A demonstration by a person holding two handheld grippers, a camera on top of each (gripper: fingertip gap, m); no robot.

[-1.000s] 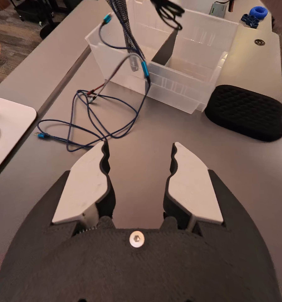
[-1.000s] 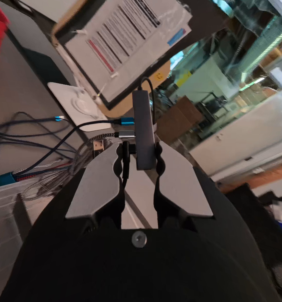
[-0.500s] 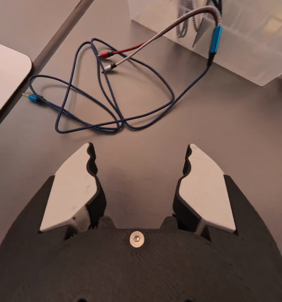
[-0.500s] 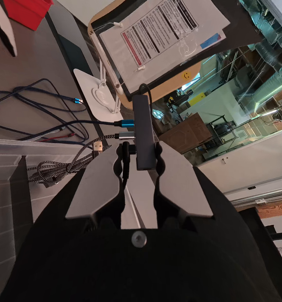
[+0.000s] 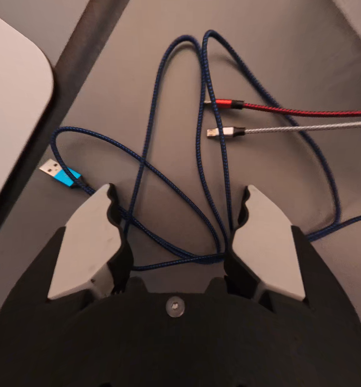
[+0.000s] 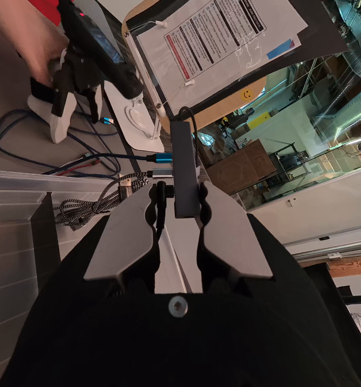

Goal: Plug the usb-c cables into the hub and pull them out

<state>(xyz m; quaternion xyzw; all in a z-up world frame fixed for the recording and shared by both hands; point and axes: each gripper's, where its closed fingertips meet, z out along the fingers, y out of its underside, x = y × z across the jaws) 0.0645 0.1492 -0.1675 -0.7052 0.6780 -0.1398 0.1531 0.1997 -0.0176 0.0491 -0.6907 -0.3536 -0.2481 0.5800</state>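
At the far left of the left wrist view a white pad (image 5: 10, 100) lies on the grey table (image 5: 116, 100), and just beside its edge sits the blue plug (image 5: 60, 173) of the blue cable (image 5: 154, 109), whose loops sprawl loose across the table. The left claw (image 5: 178, 190) hangs low over those loops with its jaws spread wide; strands run through the gap and seem to brush the inner pads, but nothing is pinched. It looks placed to gather a cable or plug from the table. To the right lie a red plug (image 5: 225, 103) and a silver plug (image 5: 225, 132), both free ends. In the right wrist view, a clear bin (image 6: 18, 184) sits at left with a coiled black-and-white cable (image 6: 85, 207) resting in it. Right of it, the right claw (image 6: 176, 195) is pressed onto the hub (image 6: 183, 171), holding it up in the air, ports facing left, probably so the other claw can reach them. Three cables are plugged in there, and the lowest, black plug (image 6: 163, 191) sits against the left finger.
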